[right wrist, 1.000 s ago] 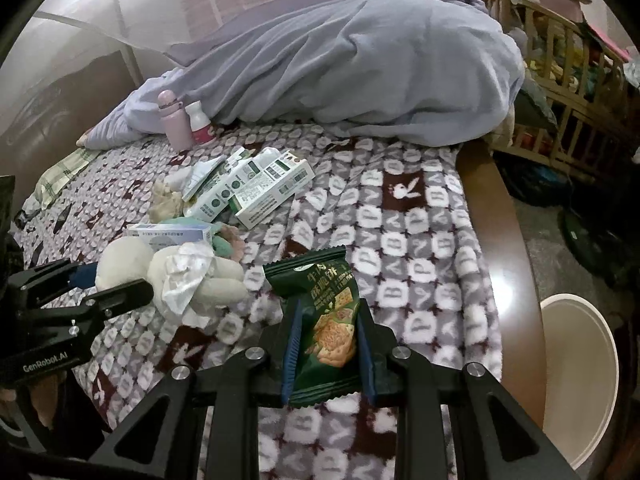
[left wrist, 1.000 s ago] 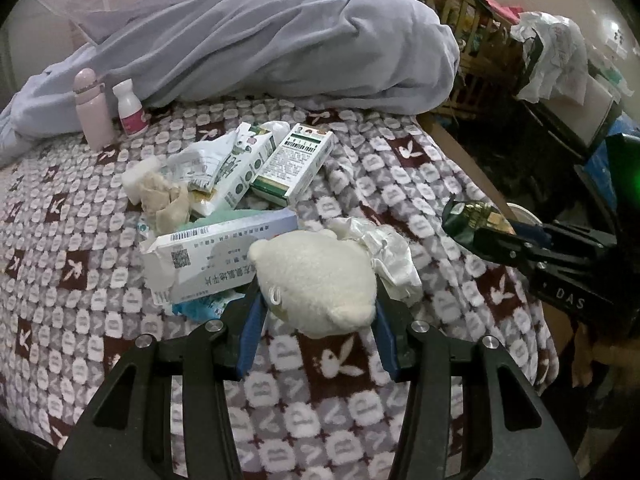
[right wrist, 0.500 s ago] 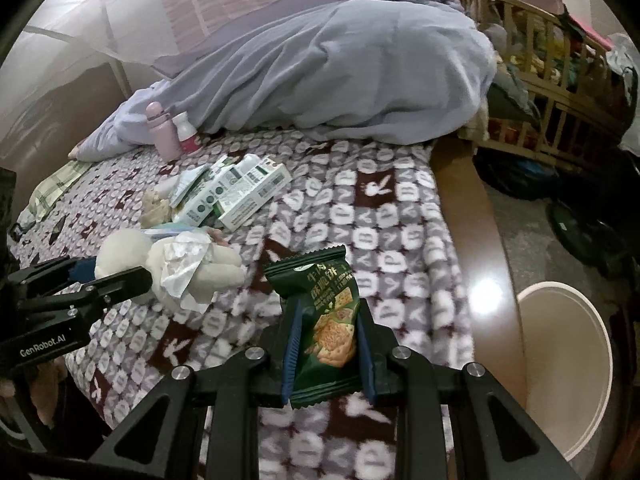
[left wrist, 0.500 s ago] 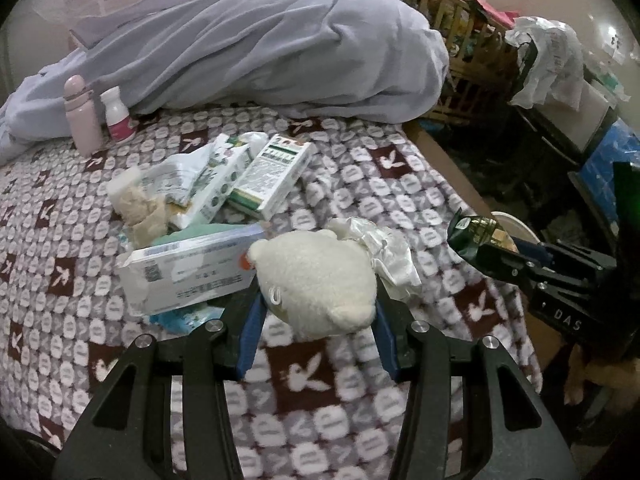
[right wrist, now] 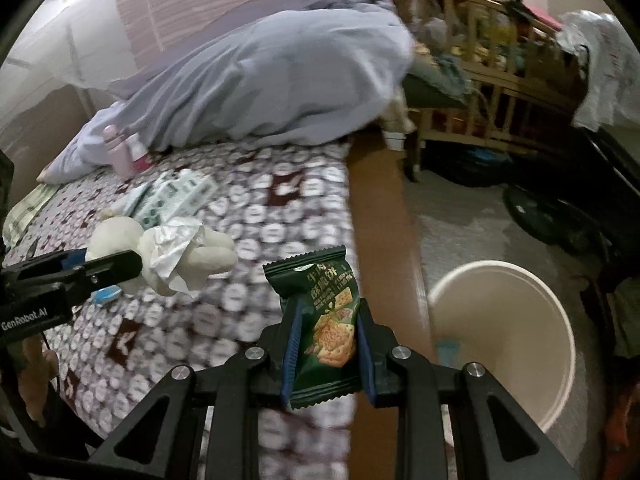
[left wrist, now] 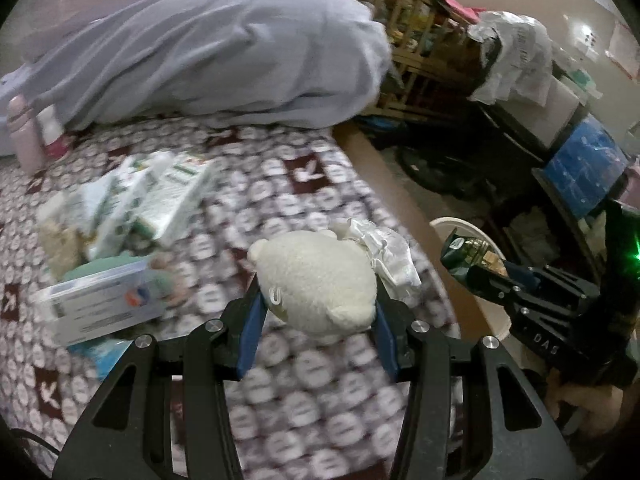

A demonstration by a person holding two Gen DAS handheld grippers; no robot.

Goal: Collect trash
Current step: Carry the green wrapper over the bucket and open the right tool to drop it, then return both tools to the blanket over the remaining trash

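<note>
My left gripper is shut on a cream plush toy with crumpled white paper lying against it; both hang above the patterned bedspread. In the right wrist view that toy sits in the left gripper at the left. My right gripper is shut on a dark green snack packet, held over the bed's wooden edge. A cream bin stands on the floor just right of it. The packet and right gripper also show at right in the left wrist view.
Medicine boxes, a white and blue box and tissue lie on the bed. A pink bottle and a small white bottle stand by the grey duvet. A wooden crib and clutter fill the floor at right.
Both grippers have swung right with their loads, away from the pile on the bed. The bed edge and the cream bin have come much nearer in the right wrist view.
</note>
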